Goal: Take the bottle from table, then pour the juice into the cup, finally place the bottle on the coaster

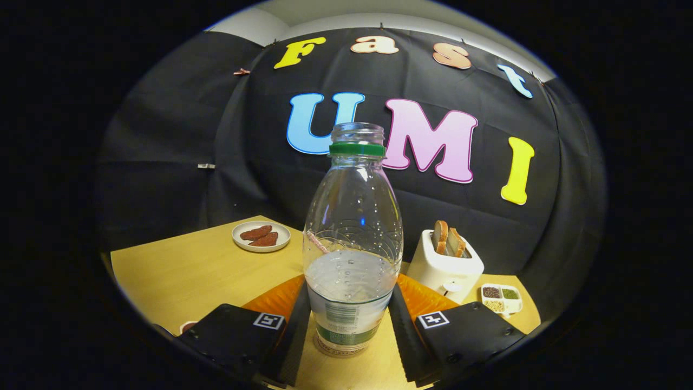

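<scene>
The light yellow wooden table (189,271) spread out beyond the gripper (349,325), bearing everything in the scene. Standing upright on it, between the 2 black ribbed fingers (295,330), was the clear plastic bottle (352,238) with a green neck ring and no cap, holding clear liquid in roughly its lower half and wearing a green and white label near its base. The 2 fingers flanked the bottle's lower body closely, 1 on each side, and looked to be touching it, though whether they pressed on it or merely stood against it could not be told. The bottle's base rested on the table surface, and an orange ribbed piece (276,297) showed behind the bottle on both sides, just beyond the fingers. To the right beyond the bottle stood a white toaster (446,268) with 2 slices of bread in its slots. Far to the left sat a round white plate (261,236) carrying 2 reddish-brown pieces. Just right of the toaster lay a small white divided tray (502,299) with dark, green and pale grains in separate compartments.
</scene>
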`<act>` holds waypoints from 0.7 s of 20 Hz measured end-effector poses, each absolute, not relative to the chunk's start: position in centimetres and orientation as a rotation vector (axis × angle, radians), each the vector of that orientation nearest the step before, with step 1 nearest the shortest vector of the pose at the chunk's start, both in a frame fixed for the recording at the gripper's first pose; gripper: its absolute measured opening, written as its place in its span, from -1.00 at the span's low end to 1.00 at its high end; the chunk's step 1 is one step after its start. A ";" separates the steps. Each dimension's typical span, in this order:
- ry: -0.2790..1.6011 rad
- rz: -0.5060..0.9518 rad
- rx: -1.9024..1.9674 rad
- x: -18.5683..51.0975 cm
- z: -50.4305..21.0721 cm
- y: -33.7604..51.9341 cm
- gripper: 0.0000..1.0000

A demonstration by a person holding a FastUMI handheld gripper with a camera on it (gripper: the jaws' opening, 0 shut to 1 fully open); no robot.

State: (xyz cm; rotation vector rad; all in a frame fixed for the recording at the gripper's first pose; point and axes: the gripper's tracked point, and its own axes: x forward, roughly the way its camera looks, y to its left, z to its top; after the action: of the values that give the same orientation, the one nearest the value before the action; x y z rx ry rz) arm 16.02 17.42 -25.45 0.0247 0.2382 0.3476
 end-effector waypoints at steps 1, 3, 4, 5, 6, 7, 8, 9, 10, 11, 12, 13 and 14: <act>0.250 0.341 0.043 16.5 -26.2 17.6 0.48; 0.268 0.325 0.067 17.4 -27.7 17.6 0.49; 0.275 0.316 0.074 17.7 -28.5 17.4 0.49; 0.281 0.314 0.079 18.1 -29.3 17.5 0.50; 0.289 0.313 0.077 18.1 -30.0 17.5 0.51; 0.298 0.312 0.073 18.4 -30.7 17.5 0.51; 0.305 0.311 0.073 18.5 -31.4 17.5 0.51; 0.313 0.314 0.074 18.6 -32.0 17.5 0.51; 0.319 0.317 0.075 18.5 -32.5 17.5 0.51; 0.324 0.318 0.074 18.5 -32.9 17.4 0.51; 0.329 0.321 0.076 18.6 -33.3 17.4 0.52; 0.336 0.321 0.079 18.8 -33.6 17.5 0.53; 0.343 0.322 0.086 18.9 -34.0 17.6 0.52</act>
State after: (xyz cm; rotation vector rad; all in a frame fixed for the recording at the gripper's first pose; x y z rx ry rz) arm 18.86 17.56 -33.98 0.0864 0.3428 0.3217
